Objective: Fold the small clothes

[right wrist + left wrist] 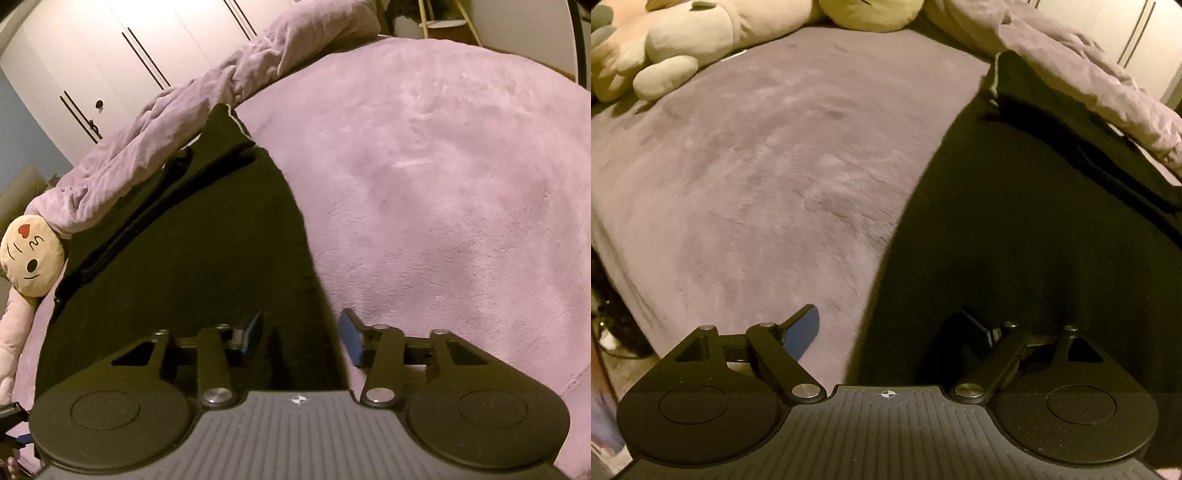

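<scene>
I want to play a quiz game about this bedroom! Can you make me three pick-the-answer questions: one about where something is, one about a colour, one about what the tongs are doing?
1. Where does the black fabric garment lie?
A. on the fluffy lilac blanket
B. on the floor
C. in a basket

2. What colour is the heart on the round cream plush face?
A. blue
B. red
C. green

3. How are the left tongs?
A. snapped shut
B. holding a toy
C. open above the garment's edge

Answers: 1 A, the garment is spread on the blanket. 2 B, a red heart shows on the face. 3 C, a wide gap shows between the fingers.
</scene>
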`<state>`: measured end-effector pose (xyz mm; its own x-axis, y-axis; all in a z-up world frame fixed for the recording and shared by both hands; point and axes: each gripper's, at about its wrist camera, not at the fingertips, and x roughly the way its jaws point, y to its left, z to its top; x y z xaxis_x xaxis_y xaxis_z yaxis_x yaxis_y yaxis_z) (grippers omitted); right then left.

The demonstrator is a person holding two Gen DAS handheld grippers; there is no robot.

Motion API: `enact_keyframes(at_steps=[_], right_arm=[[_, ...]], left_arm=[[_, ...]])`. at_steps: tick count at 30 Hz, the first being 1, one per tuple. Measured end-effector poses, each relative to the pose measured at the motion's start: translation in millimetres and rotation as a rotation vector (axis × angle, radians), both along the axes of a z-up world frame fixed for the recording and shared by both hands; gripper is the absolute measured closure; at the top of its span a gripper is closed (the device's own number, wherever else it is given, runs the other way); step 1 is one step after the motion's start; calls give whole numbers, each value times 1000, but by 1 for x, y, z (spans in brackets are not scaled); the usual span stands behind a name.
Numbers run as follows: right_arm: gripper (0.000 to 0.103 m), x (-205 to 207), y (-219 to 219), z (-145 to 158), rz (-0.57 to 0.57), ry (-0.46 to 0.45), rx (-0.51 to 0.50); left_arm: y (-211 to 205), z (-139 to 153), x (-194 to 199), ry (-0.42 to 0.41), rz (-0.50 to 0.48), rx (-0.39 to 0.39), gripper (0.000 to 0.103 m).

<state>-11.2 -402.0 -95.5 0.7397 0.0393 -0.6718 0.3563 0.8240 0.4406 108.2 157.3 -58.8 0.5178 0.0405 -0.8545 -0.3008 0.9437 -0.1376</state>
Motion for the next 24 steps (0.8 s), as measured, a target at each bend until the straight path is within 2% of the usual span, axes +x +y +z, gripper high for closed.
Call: enact_keyframes(at_steps=[2,4,10,15,19,20,21,24], right_arm=[[74,-1,-2,0,13,-7,18],[77,-2,0,0,27,-8,24],[76,3,7,-4,59,25,23],[73,6,9,-4,83,40,25],[72,5,9,-5,99,34,15],[75,5,9,-5,103,32,13],[79,4,9,-5,109,28,15],[83,1,8,-4,121,15,38]], left_arm=[[0,0,0,6,-1,-4,20],[-1,2,0,10,-4,-9,25],[-2,5,-4,24,-44,-35,36],[-2,3,-11,36,-114,-101,37],[-7,0,-15,35,-178,-78,43],[-5,0,-16,34,-181,-82,44],[-3,-1,-17,34,-179,-92,49],[7,-1,-18,34,-187,-135,69]])
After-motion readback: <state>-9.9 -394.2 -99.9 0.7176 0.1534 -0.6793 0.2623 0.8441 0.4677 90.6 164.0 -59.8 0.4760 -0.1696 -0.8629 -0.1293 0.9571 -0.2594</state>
